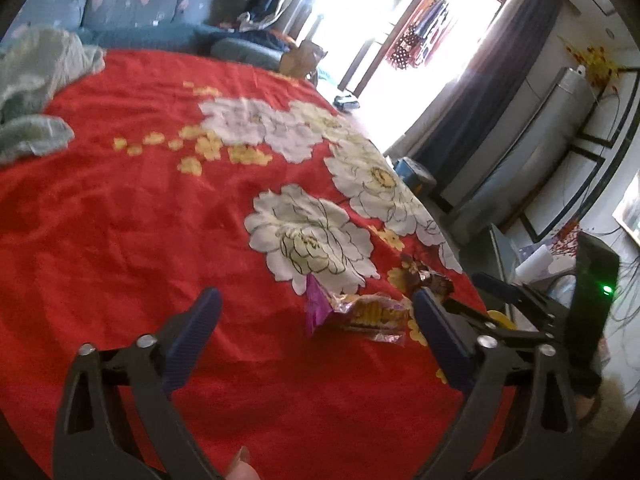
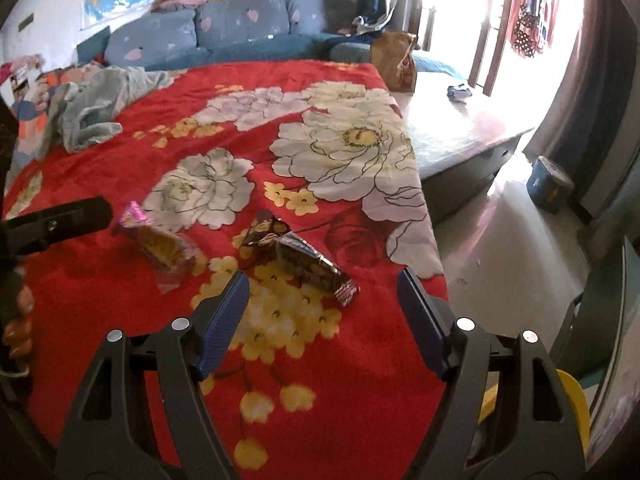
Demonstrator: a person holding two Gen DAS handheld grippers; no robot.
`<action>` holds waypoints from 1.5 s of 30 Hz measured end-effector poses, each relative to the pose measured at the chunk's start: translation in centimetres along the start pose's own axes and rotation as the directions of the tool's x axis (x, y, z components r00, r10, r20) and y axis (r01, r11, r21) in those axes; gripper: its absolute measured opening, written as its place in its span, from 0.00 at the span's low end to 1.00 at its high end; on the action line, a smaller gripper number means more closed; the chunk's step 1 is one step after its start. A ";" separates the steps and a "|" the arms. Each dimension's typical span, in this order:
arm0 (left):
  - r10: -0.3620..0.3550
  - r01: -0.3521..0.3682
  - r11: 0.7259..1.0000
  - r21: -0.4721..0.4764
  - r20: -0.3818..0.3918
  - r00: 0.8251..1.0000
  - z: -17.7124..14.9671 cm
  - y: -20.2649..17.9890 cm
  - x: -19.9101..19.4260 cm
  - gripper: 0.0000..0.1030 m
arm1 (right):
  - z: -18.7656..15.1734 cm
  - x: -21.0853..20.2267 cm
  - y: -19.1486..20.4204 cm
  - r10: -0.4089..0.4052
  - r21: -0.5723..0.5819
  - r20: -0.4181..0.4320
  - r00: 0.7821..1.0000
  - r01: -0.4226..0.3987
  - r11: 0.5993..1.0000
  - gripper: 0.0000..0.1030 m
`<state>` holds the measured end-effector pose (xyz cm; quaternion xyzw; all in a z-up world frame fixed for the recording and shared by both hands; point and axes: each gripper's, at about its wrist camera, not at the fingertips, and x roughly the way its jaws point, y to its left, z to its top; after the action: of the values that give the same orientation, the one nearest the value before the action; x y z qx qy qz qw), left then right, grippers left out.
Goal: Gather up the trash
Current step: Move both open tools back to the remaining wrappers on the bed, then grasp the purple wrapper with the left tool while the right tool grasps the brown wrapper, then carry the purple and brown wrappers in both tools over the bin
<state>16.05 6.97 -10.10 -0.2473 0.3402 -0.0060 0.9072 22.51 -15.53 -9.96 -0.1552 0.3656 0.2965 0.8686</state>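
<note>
The left gripper (image 1: 316, 304) stands wide, nothing between its blue ribbed pads, just above the purple-and-yellow crinkled snack wrapper (image 1: 360, 314) lying on the red plush blanket with white and yellow flowers (image 1: 140, 208). The right gripper (image 2: 323, 284) is also spread wide and empty, just short of the dark brown foil wrapper (image 2: 296, 252), which lies near the blanket's edge, beside the first wrapper.

Crumpled purple-and-yellow wrapper (image 2: 158, 240) and dark brown wrapper (image 2: 298, 254), flat, near each other on the red floral blanket (image 2: 100, 280).
</note>
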 end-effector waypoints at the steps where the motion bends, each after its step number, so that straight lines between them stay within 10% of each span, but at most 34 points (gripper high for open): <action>1: -0.013 0.013 1.000 -0.010 -0.012 1.000 0.0 0.1 0.4 0.79 | 0.1 0.4 0.0 0.002 -0.001 -0.005 1.000 -0.002 1.000 0.66; 6: -0.058 0.056 0.997 -0.048 -0.048 0.997 -0.3 0.3 1.8 0.68 | 0.7 2.2 0.2 0.027 -0.022 -0.051 0.998 -0.028 0.999 0.65; 14: -0.089 0.086 0.995 -0.045 -0.073 0.993 -0.5 -0.1 2.6 0.35 | 0.0 2.2 1.2 0.121 -0.028 -0.069 0.990 -0.123 0.992 0.15; 45: -0.215 0.230 0.949 0.216 -0.090 0.972 -2.2 -10.3 -0.4 0.21 | -5.2 -8.9 -5.8 -0.033 0.342 0.164 0.986 -0.025 0.939 0.14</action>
<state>16.01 -3.03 -6.63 -0.1795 0.3367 -0.1549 0.9113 18.38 -26.11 -6.76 0.0232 0.3372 0.2385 0.9105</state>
